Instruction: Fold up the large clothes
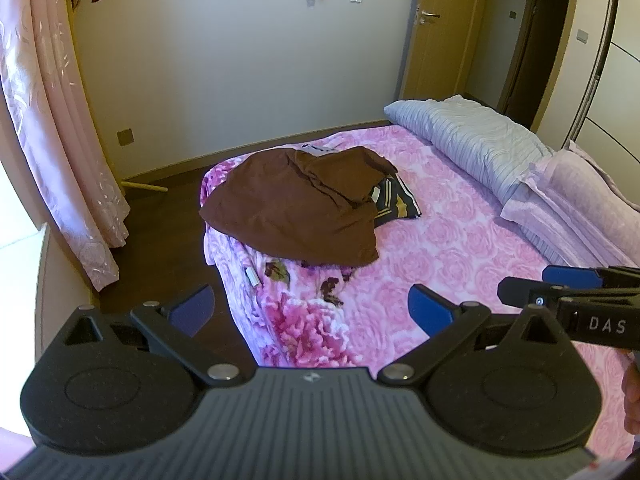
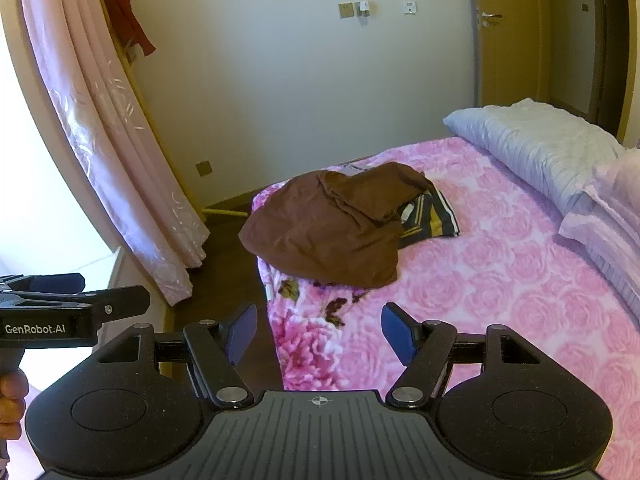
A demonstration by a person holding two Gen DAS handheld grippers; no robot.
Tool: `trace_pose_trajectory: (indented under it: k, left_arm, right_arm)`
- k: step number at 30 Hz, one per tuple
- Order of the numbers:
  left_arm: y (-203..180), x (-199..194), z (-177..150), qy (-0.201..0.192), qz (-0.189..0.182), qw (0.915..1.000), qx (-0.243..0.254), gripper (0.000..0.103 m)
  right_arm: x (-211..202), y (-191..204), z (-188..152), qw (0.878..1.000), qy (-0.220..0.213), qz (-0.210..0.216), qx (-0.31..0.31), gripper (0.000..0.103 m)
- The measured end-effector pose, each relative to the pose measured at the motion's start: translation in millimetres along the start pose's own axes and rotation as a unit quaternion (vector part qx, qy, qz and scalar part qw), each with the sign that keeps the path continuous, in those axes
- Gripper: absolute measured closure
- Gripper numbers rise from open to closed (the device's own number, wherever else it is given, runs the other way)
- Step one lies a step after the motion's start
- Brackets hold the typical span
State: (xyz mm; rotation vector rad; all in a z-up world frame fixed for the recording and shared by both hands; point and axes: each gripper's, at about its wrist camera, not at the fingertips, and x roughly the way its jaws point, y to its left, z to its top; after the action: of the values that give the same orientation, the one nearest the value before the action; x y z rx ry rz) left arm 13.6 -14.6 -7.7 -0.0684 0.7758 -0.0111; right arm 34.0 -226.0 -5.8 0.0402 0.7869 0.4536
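Both grippers hung above the near corner of the bed as I watched. My left gripper (image 1: 312,308) had its blue pads spread wide with nothing between them; below it were the pink rose-patterned bedspread (image 1: 460,248) and a strip of dark floor (image 1: 168,256). My right gripper (image 2: 318,332) was also held wide and empty, tilted down toward the same corner. In the left wrist view the right gripper jutted in from the right edge, beside the left one and apart from it.

The crumpled brown garment (image 1: 296,204) lay in a heap farther up the bed, near its left edge, well ahead of both sets of fingers and touching neither. A dark striped garment (image 1: 394,202) poked out from under the heap's right side. Beyond, at the far right, a folded grey quilt (image 1: 468,140) lay next to a pink pillow (image 1: 572,188). A pink curtain (image 1: 52,128) hung at the left.
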Motion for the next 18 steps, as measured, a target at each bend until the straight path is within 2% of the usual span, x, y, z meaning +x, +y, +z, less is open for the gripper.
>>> trace_pose_trajectory:
  k: [18]
  left_arm:
    - [-6.3, 14.1, 8.5, -0.001, 0.006, 1.0000, -0.006, 0.001]
  right_arm:
    - [11.1, -9.1, 7.3, 1.000, 0.004, 0.004, 0.001, 0.037]
